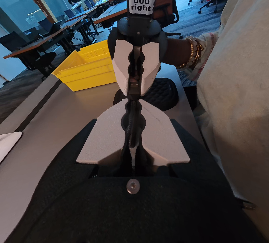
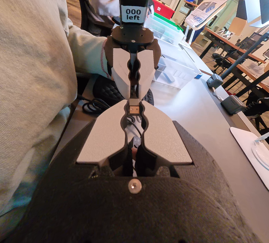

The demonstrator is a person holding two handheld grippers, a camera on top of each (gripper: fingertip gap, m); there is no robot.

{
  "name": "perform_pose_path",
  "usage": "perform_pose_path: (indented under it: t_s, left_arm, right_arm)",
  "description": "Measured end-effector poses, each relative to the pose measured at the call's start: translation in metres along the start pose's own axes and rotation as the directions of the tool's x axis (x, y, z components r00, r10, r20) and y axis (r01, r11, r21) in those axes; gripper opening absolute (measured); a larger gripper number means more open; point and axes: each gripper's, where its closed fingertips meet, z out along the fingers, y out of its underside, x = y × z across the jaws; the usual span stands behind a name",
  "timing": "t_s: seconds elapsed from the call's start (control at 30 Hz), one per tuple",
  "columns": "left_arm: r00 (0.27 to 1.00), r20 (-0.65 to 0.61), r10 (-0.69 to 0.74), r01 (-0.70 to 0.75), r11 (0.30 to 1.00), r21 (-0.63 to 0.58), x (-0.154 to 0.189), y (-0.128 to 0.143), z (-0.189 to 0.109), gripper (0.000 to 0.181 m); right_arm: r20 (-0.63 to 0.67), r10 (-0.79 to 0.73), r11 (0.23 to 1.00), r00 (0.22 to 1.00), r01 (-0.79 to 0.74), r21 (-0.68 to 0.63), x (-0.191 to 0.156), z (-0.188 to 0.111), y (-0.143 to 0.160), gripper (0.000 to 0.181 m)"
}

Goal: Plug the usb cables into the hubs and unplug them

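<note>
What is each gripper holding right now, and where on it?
Left gripper pinches the braided USB cable just behind its plug. Right gripper holds the dark hub by its sides, deep between its fingers.

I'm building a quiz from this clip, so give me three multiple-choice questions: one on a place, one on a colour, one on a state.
1. The yellow bin sits: A on the table; B on the floor; C on a chair.
2. The plug is: A red; B silver; C blue.
3. The plug is: A inside the hub; B lying on the table; C short of the hub.

Answers: A, its base rests on the tabletop; B, its metal shell is silver; C, a gap separates them.
</note>
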Motion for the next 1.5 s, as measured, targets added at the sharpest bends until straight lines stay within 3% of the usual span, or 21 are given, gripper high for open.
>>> perform_pose_path:
  t_s: [0.83, 1.0, 1.07, 1.17, 1.3, 1.5]
  left_arm:
    - [0.993, -0.085, -0.086, 0.095, 0.990, 0.101, 0.008, -0.008, -0.002, 0.006]
    - [0.996, -0.049, -0.078, 0.082, 0.994, 0.079, 0.004, -0.004, 0.001, 0.006]
    - [0.998, -0.022, -0.054, 0.055, 0.998, 0.043, 0.002, 0.003, 0.004, 0.006]
    - [0.999, 0.011, -0.041, 0.041, 0.999, -0.008, -0.003, 0.015, 0.005, 0.006]
    - [0.995, 0.038, -0.097, 0.098, 0.995, -0.023, -0.012, 0.025, 0.005, 0.006]
    - [0.988, 0.055, -0.143, 0.146, 0.988, -0.047, -0.023, 0.028, 0.005, 0.006]
  right_arm:
    - [0.031, 0.008, 0.998, 0.999, -0.010, 0.064, -0.007, -0.002, -0.005, 0.013]
    - [0.000, 0.019, 0.999, 1.000, -0.019, 0.050, -0.004, -0.004, 0.001, 0.014]
    - [-0.066, 0.003, 1.000, 0.998, -0.005, -0.023, 0.005, -0.017, 0.012, 0.027]
    - [-0.206, 0.042, 0.986, 0.978, -0.075, -0.152, 0.025, -0.061, 0.040, 0.036]
    - [-0.262, 0.132, 0.891, 0.956, -0.230, -0.391, 0.018, -0.107, 0.099, 0.058]
    - [-0.273, 0.246, 0.811, 0.930, -0.351, -0.467, 0.008, -0.111, 0.142, 0.067]
